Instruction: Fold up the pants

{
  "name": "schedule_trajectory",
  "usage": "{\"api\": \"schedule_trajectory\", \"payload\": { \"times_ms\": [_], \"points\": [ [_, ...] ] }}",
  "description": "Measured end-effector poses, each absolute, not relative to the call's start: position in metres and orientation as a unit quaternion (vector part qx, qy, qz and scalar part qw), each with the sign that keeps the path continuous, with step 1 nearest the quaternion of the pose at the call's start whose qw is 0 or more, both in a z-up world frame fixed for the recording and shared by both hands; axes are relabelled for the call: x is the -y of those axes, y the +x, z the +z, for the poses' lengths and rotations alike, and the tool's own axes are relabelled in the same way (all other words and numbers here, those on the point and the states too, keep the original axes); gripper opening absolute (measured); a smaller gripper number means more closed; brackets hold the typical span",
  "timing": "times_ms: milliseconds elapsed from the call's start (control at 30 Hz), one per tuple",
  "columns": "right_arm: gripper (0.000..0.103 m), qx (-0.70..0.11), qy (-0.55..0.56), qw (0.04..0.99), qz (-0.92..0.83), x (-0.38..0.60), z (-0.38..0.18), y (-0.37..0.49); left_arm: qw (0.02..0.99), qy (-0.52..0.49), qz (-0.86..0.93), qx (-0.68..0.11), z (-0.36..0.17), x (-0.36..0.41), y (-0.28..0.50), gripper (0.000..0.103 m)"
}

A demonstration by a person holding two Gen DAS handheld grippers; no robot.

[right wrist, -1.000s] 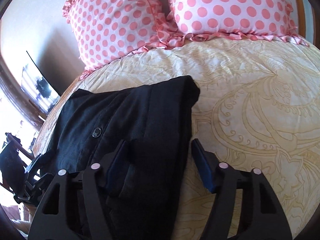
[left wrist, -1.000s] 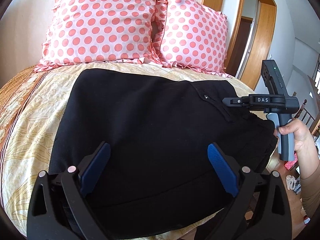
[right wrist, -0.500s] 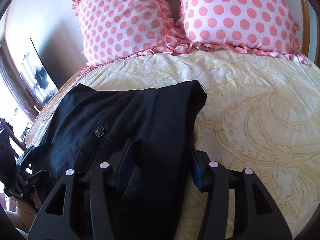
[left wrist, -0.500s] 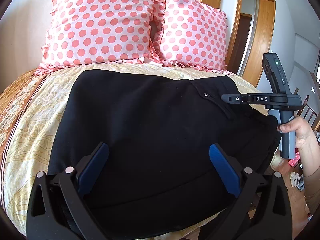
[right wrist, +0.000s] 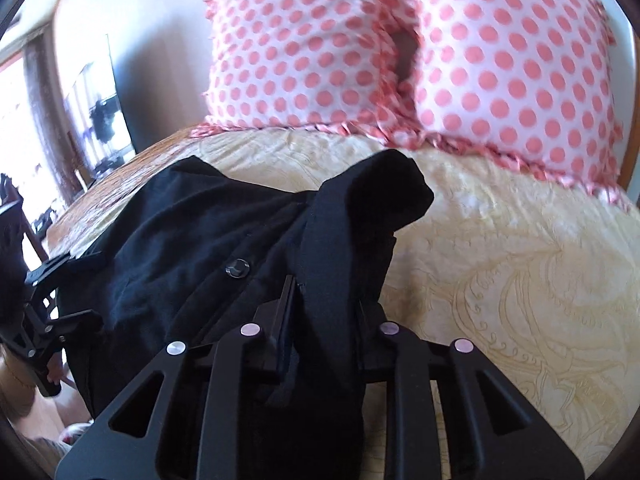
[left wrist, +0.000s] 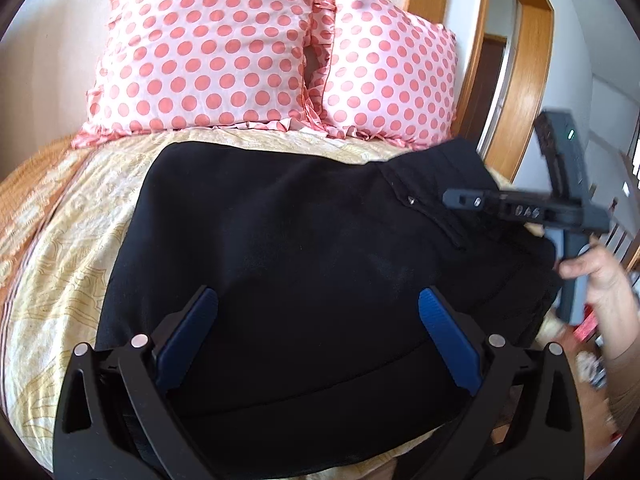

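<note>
Left gripper [left wrist: 318, 316]: jaws spread wide, blue pads [left wrist: 188, 336] far apart, nothing between them, hovering low over the near part of the pants [left wrist: 320, 248]. Left gripper also visible at the left edge of the right wrist view, black frame only, partly cut off.

Right gripper [right wrist: 326, 304]: jaws closed together on a fold of the pants, fabric pinched between the pads and bunched up over them. From the left wrist view the right gripper sits at the far right, blurred, held by the right hand [left wrist: 596, 280] wrapped around its grey handle, forearm entering from the lower right.
</note>
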State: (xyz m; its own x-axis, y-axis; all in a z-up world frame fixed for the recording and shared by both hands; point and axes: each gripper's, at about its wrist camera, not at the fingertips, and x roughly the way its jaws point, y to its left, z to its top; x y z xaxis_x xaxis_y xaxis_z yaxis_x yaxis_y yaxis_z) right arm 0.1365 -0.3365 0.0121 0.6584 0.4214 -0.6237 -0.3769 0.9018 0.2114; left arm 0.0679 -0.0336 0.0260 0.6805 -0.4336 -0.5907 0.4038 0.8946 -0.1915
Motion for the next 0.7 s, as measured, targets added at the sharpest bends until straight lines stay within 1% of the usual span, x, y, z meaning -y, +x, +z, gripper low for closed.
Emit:
{"api": "schedule_trajectory", "payload": {
  "times_ms": [100, 133, 200, 300, 400, 433, 500, 533, 600, 667, 700],
  "points": [
    [0.031, -0.365, 0.053, 0.904, 0.217, 0.342, 0.009, 0.142, 0.913, -0.075, -0.234, -0.327, 0.045, 0.010, 0.079, 0.101],
    [0.036, -0.369, 0.052, 0.902, 0.215, 0.342, 0.008, 0.143, 0.915, -0.085, -0.227, -0.322, 0.053, 0.001, 0.084, 0.101],
    [0.041, -0.377, 0.052, 0.900, 0.213, 0.341, 0.006, 0.145, 0.918, -0.101, -0.213, -0.320, 0.067, -0.017, 0.097, 0.101],
    [0.042, -0.379, 0.064, 0.896, 0.221, 0.344, 0.003, 0.148, 0.909, -0.111, -0.200, -0.348, 0.075, -0.035, 0.130, 0.101],
    [0.032, -0.372, 0.072, 0.896, 0.232, 0.346, 0.003, 0.146, 0.885, -0.128, -0.192, -0.405, 0.065, -0.044, 0.167, 0.098],
    [0.031, -0.370, 0.072, 0.897, 0.232, 0.347, 0.003, 0.145, 0.875, -0.139, -0.196, -0.421, 0.059, -0.046, 0.177, 0.095],
    [0.030, -0.368, 0.074, 0.897, 0.233, 0.347, 0.003, 0.145, 0.851, -0.157, -0.203, -0.458, 0.047, -0.047, 0.195, 0.077],
    [0.031, -0.369, 0.075, 0.897, 0.233, 0.347, 0.003, 0.146, 0.843, -0.162, -0.204, -0.470, 0.042, -0.046, 0.202, 0.077],
    [0.031, -0.373, 0.077, 0.895, 0.233, 0.347, 0.003, 0.148, 0.845, -0.159, -0.201, -0.470, 0.039, -0.043, 0.209, 0.076],
    [0.035, -0.382, 0.078, 0.892, 0.228, 0.347, 0.003, 0.151, 0.844, -0.148, -0.198, -0.476, 0.038, -0.039, 0.216, 0.075],
    [0.040, -0.386, 0.082, 0.890, 0.229, 0.348, 0.003, 0.153, 0.844, -0.145, -0.196, -0.478, 0.038, -0.037, 0.218, 0.075]
  ]
}}
